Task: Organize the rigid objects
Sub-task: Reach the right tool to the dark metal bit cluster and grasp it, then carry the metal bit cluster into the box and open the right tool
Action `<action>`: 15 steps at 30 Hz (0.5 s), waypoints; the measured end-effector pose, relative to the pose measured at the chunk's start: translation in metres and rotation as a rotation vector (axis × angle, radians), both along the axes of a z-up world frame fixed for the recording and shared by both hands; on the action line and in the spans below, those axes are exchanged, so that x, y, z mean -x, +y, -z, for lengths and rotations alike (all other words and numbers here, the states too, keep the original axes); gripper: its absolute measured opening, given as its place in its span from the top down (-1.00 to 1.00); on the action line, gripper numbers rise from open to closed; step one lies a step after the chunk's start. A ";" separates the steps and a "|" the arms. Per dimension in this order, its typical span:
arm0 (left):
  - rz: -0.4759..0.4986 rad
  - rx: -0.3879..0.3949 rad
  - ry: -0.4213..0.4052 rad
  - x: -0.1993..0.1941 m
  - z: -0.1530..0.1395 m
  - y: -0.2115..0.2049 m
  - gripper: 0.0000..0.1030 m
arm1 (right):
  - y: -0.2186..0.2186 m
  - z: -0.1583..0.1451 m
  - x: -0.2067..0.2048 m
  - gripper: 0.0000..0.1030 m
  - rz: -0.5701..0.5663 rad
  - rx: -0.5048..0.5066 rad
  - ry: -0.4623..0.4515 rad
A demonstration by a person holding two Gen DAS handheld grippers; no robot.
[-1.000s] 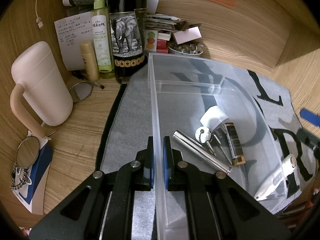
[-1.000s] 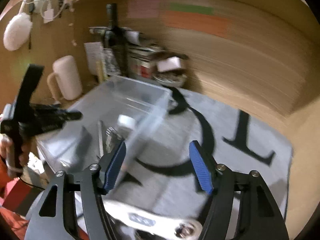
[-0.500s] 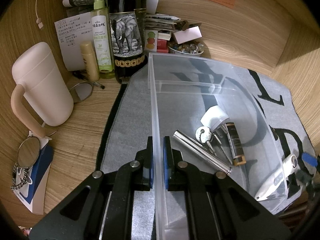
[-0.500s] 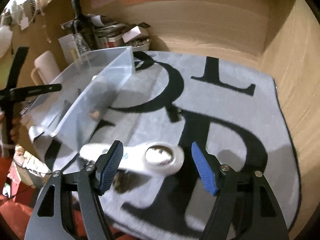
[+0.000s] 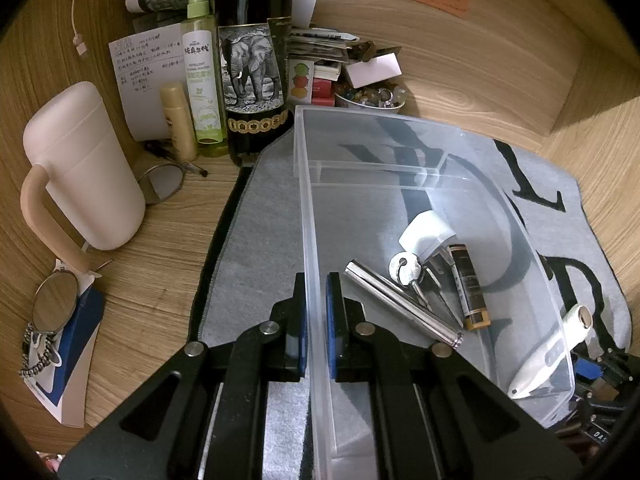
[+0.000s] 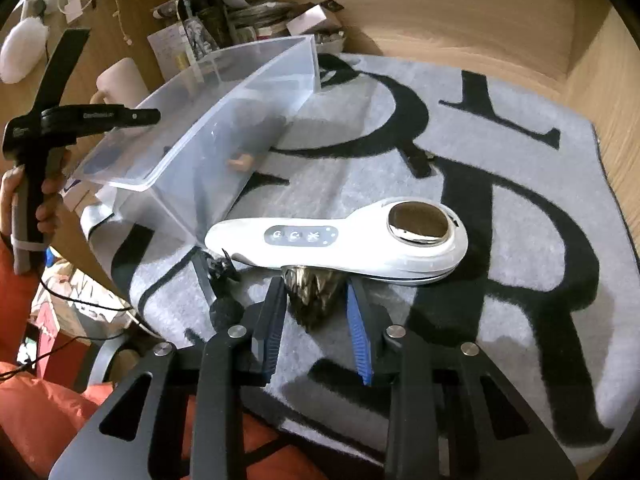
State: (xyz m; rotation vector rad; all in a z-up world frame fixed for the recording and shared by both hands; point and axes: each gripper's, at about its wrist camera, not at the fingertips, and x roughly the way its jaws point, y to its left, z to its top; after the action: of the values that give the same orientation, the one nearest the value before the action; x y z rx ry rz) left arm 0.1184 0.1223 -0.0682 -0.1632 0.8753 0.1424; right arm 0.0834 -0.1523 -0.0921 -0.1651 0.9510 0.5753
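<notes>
One clear plastic bin (image 5: 404, 168) holds four things: a metal tube (image 5: 400, 304), a key (image 5: 408, 274), a white plug (image 5: 426, 232) and a small brown vial (image 5: 468, 288). The left gripper (image 5: 316, 312) is clamped on the bin's near wall as before. The right gripper (image 6: 316, 300), lower than a second ago, has just been closing around a dark shiny lump (image 6: 314, 292), jaws touching its sides, just beside one white handheld device (image 6: 336, 240) on the grey lettered mat (image 6: 520, 160) over a wooden desk (image 5: 132, 280).

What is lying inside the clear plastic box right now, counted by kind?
Inside the clear box:
silver metal tube: 1
white plug: 1
bunch of keys: 1
dark tube with amber end: 1
Total: 4
</notes>
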 end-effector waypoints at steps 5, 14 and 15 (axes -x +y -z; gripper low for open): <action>-0.001 0.000 0.000 0.000 0.000 -0.001 0.89 | -0.002 -0.015 0.005 0.49 0.000 0.002 -0.048; -0.001 -0.002 0.001 0.000 0.000 -0.001 0.89 | 0.002 -0.042 0.002 0.49 -0.010 -0.024 -0.136; -0.002 -0.001 0.000 0.000 0.000 -0.001 0.89 | 0.002 -0.043 0.001 0.49 -0.012 -0.027 -0.140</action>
State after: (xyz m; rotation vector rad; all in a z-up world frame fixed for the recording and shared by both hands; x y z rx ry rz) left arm 0.1181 0.1215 -0.0683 -0.1634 0.8753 0.1443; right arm 0.0827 -0.1498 -0.0487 -0.1848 0.8062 0.5799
